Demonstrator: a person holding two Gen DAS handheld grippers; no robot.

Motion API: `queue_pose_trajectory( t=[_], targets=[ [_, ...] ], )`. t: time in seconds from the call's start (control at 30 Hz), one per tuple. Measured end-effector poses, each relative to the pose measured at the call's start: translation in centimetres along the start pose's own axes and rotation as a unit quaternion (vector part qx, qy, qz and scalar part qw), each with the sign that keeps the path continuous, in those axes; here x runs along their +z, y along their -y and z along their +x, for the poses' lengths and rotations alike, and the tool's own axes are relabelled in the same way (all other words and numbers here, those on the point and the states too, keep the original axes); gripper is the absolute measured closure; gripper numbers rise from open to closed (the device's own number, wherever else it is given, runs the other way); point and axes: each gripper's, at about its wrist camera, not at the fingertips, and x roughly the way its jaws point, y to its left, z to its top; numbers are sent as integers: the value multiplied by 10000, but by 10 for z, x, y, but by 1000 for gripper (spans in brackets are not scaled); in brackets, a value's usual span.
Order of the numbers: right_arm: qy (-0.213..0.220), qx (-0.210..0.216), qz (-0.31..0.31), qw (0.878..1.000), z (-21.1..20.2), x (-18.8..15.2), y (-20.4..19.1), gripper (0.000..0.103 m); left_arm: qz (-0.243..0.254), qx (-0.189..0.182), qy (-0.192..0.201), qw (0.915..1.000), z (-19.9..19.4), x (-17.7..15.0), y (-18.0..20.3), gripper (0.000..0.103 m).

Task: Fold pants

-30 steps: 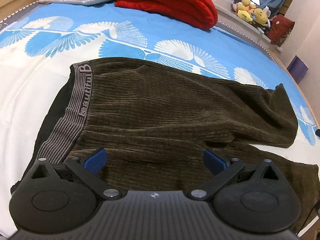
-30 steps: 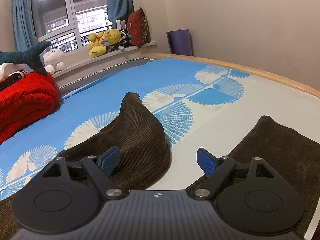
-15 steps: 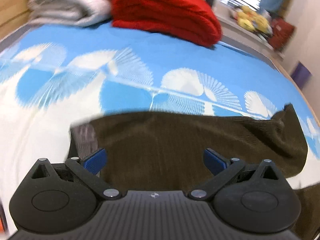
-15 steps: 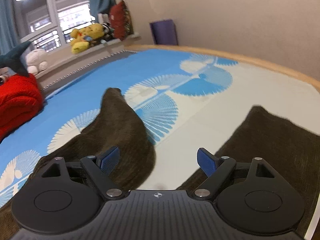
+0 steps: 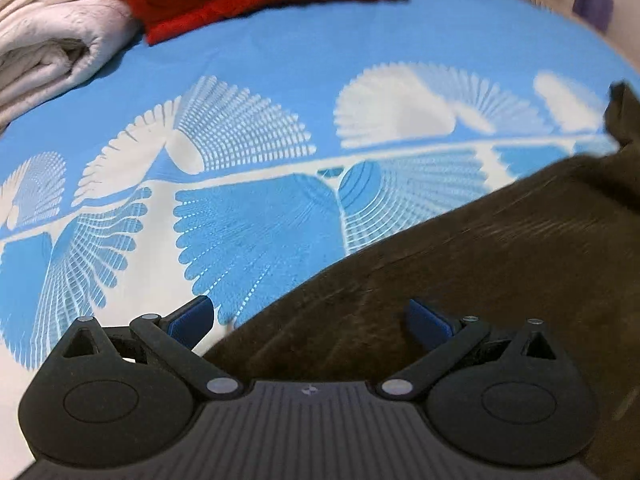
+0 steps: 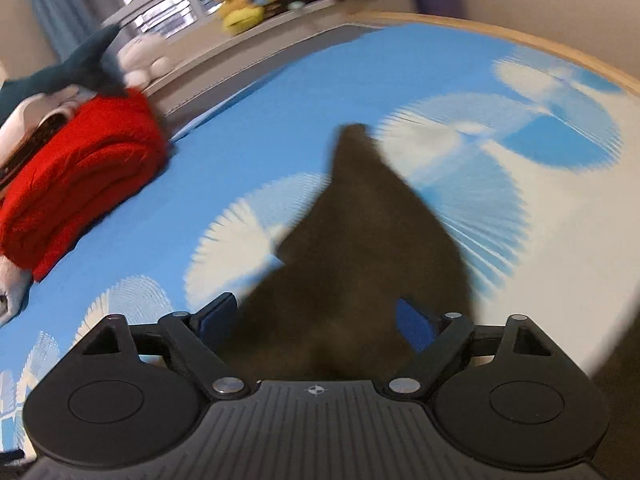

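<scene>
Brown corduroy pants lie spread on the bed, one leg stretching away. Left gripper and right gripper over the fabric, fingers spread, nothing pinched. Red blanket and white quilt folded at the bed's far side.

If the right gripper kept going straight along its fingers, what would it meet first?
Most likely the brown pants: the fabric fills the space ahead of the open right gripper, tapering to a point on the blue bedsheet. Blur leaves depth uncertain.
</scene>
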Motion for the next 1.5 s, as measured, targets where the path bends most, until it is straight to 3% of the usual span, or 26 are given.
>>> queue_pose_trajectory(
  t=[0.13,0.27,0.3,0.33,0.37,0.4,0.43,0.57,0.7,0.77,0.83,0.9,1.03,1.17,1.23,1.3,1.43,1.5],
  targets=[
    [-396,-232,239,9987,70,27,-28,14,341,21,-3,9994,21,0,3,0],
    [-1016,-1053,246,9889,135,16,-34,14,420,-195,-11,9989,26,0,6,0],
    [-899,-1173,6,9890,137,8,-38,14,391,-239,-2,9989,26,-1,7,6],
    [-718,-1286,-231,9888,133,2,-45,17,252,-516,-25,9983,22,-1,5,32],
    [-623,-1501,-426,9858,129,-3,-50,45,-25,-830,-65,9965,17,1,0,46],
    [-586,-1712,-617,9816,125,-5,-52,93,-361,-807,-36,9961,11,1,-5,68],
    [-576,-1608,-629,9833,118,-4,-49,95,-506,-800,-27,9955,7,-1,-7,77],
    [-267,-1072,77,9938,59,12,-12,96,-835,-927,255,9919,-29,-16,-13,87],
    [222,-336,374,9985,-53,11,30,96,-942,-1063,767,9869,-111,-52,-2,91],
    [412,30,542,9977,-114,-5,61,96,-865,-1024,1012,9858,-153,-82,14,92],
    [522,254,694,9959,-165,-34,98,96,-1021,-1097,1004,9836,-180,-124,25,91],
    [528,81,609,9967,-201,-75,134,96,-1312,-1107,851,9815,-187,-166,38,87],
    [-22,-1065,3,9943,-193,-147,174,95,-1668,-1207,440,9776,-177,-221,65,78],
    [-475,-1352,154,9896,-168,-176,188,90,-1996,-1109,715,9710,-170,-242,74,66],
    [-302,-1247,105,9917,-174,-175,189,90,-2086,-1156,678,9688,-163,-245,71,66],
    [-189,-1326,130,9909,-179,-177,191,73,-2318,-1289,659,9619,-159,-248,67,65],
    [-252,-1487,264,9882,-172,-177,193,64,-2397,-1310,704,9594,-160,-249,65,64],
    [-154,-1677,162,9856,-172,-177,188,53,-2293,-1282,735,9621,-163,-251,67,62]
  ],
)
